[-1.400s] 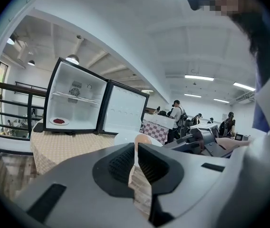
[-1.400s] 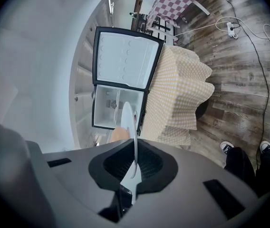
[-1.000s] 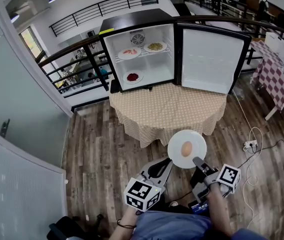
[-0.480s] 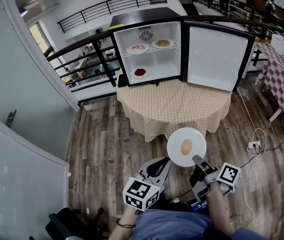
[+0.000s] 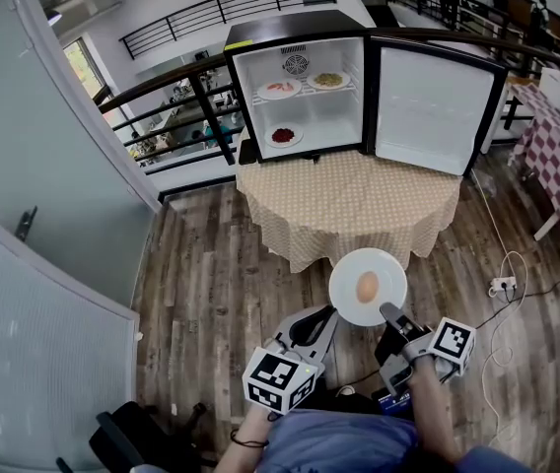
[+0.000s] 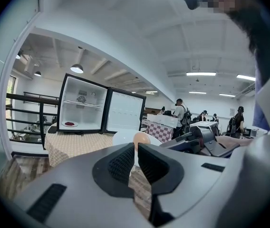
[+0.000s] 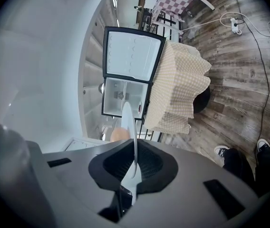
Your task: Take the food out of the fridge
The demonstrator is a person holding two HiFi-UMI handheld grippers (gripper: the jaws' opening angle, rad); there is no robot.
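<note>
Right fingers (image 7: 150, 161): closed tight on the near rim of the white plate (image 5: 369, 286). The plate has an egg (image 5: 368, 288) on it.
Left fingers (image 6: 120, 164): close together with only a thin slit, and nothing in them. They sit just beside the plate's near-left edge.
Egg plate: out of the fridge (image 5: 290, 23). It is held in the air over the wood floor (image 5: 211, 274), near the person and well apart from the fridge.
Fridge: far off on the surface (image 5: 354, 205) with the checked cloth. Its door (image 5: 428, 106) is wide open to the right.
Inside: two shelf plates (image 5: 279, 90) and a red-food plate (image 5: 283, 136) on the bottom.
Done: one plate looks taken out.
Left to do: put the egg plate down, then fetch three more.
</note>
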